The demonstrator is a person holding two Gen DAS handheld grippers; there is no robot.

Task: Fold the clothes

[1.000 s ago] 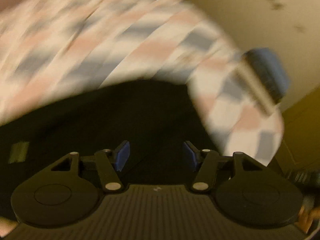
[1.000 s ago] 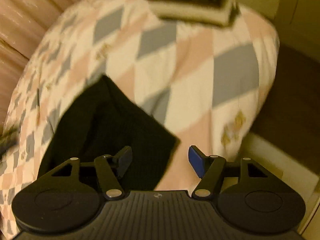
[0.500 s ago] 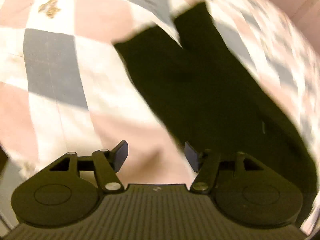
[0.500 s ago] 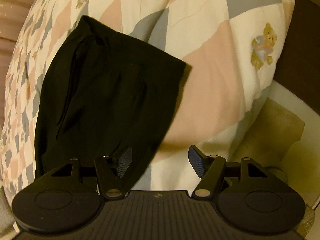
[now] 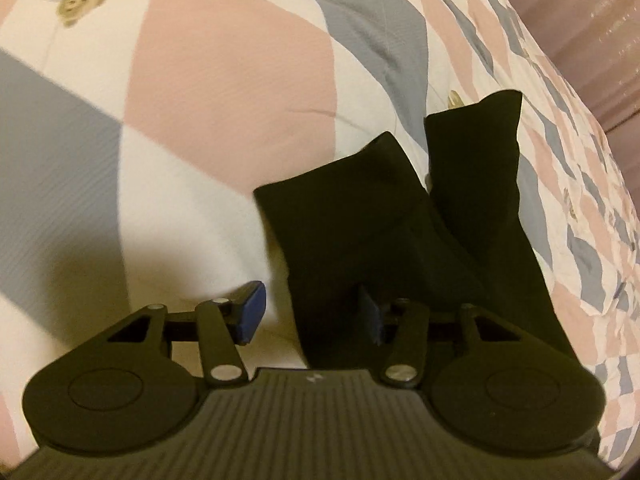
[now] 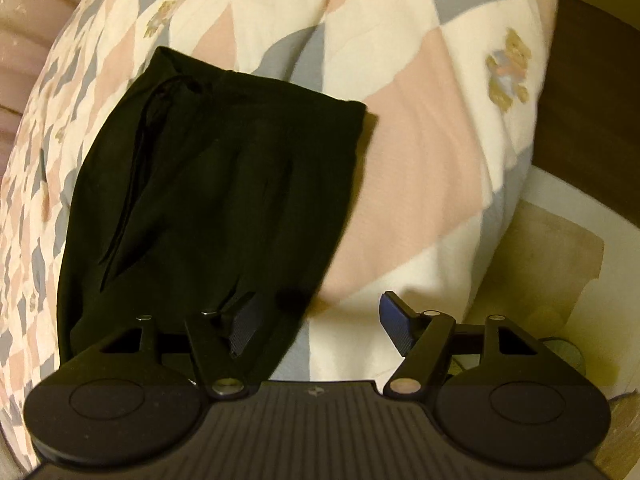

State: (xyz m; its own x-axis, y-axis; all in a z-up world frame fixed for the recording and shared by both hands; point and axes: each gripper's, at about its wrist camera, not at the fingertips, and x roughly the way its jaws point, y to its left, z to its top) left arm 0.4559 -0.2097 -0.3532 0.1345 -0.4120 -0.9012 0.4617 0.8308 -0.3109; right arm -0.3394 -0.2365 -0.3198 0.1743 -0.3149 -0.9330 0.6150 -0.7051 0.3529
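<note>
Black trousers [image 5: 380, 220] lie flat on the patchwork quilt [image 5: 224, 80]. The left wrist view shows their two leg ends, the right wrist view their waistband end [image 6: 220, 180] with a drawstring [image 6: 140, 160]. My left gripper [image 5: 310, 314] points down at the nearer leg end. Its jaws are closing, the leg's side edge lies between them, and the pads are not pressing on it. My right gripper [image 6: 318, 326] hangs over the trousers' side edge near the waist. Its jaws are opening, one finger over black cloth, the other over quilt.
The quilt [image 6: 400, 140] has pink, grey and cream diamonds with small teddy bears. A pink curtain [image 5: 592, 20] hangs beyond the bed. To the right the bed's edge drops to a dark brown surface [image 6: 592, 80], with a pale beige piece [image 6: 552, 260] below.
My left gripper has swung across the bed, rolled over and come down at the leg ends. My right gripper has sunk toward the waist end, and the folded stack has left its view.
</note>
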